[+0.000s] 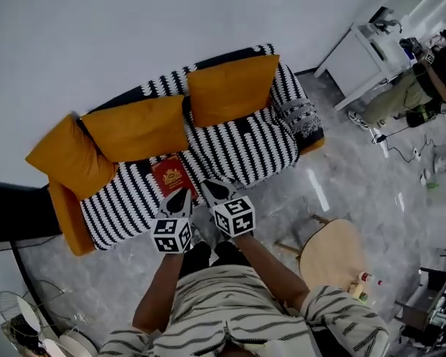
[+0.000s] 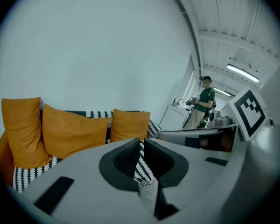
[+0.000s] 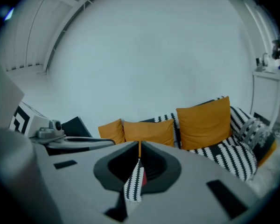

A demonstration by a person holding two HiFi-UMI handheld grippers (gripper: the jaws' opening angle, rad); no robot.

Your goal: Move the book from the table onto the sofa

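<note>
A red book (image 1: 171, 177) lies flat on the striped seat of the black-and-white sofa (image 1: 241, 155), in front of the middle orange cushion (image 1: 137, 127). My left gripper (image 1: 181, 196) hovers just on the near side of the book, apart from it, jaws shut with nothing between them. Beside it on the right, my right gripper (image 1: 212, 189) is also shut and holds nothing. In the left gripper view the left gripper (image 2: 141, 142) points at the sofa's cushions. The right gripper (image 3: 139, 146) in its own view faces the same sofa, with only a thin slit between the jaws.
Two more orange cushions (image 1: 230, 88) (image 1: 70, 158) lean on the sofa back. A round wooden side table (image 1: 333, 255) with small bottles (image 1: 364, 281) stands at my right. A white desk (image 1: 364, 58) and a person (image 1: 424, 80) are at the far right. A fan (image 1: 22, 318) sits bottom left.
</note>
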